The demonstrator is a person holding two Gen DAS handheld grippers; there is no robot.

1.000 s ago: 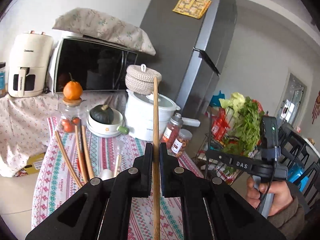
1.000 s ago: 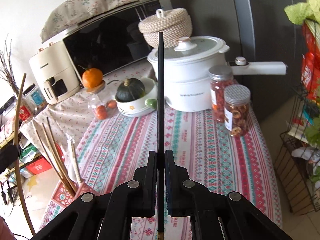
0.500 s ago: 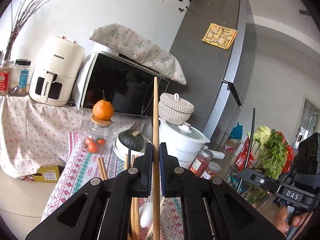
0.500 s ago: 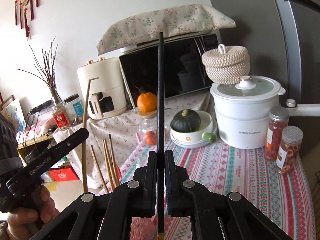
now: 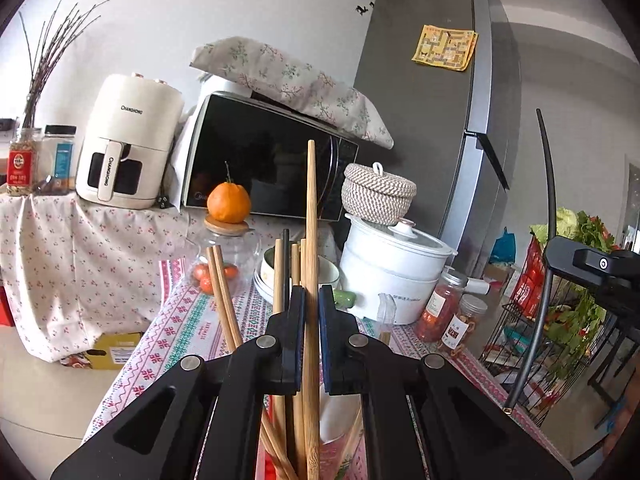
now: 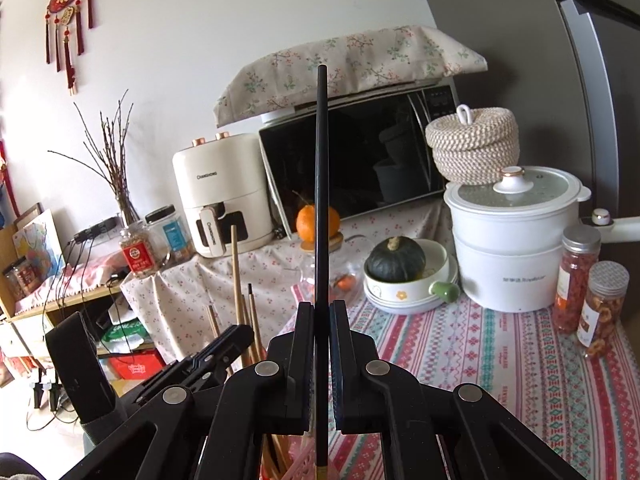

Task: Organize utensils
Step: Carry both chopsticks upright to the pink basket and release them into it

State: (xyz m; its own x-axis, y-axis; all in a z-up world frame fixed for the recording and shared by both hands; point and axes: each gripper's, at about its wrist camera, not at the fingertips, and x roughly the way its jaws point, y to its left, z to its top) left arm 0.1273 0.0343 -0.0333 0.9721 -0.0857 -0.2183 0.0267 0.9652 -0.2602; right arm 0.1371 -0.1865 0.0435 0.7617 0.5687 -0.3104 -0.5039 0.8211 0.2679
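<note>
Left gripper: jaws nearly closed, clamped on wooden chopstick, held upright, pale round shaft, lower end among bundle of wooden chopsticks standing beneath jaws. One black stick seen in bundle.

Right gripper: jaws nearly closed, pinched on black chopstick, slim, smooth, upright, gold-coloured tip below jaws.

Patterned tablecloth seen under both. Woven lidded basket sits on white pot.

Only left view shows right tool from side, black stick curved by lens. Only right view shows red wall ornament, left tool low at left.
</note>
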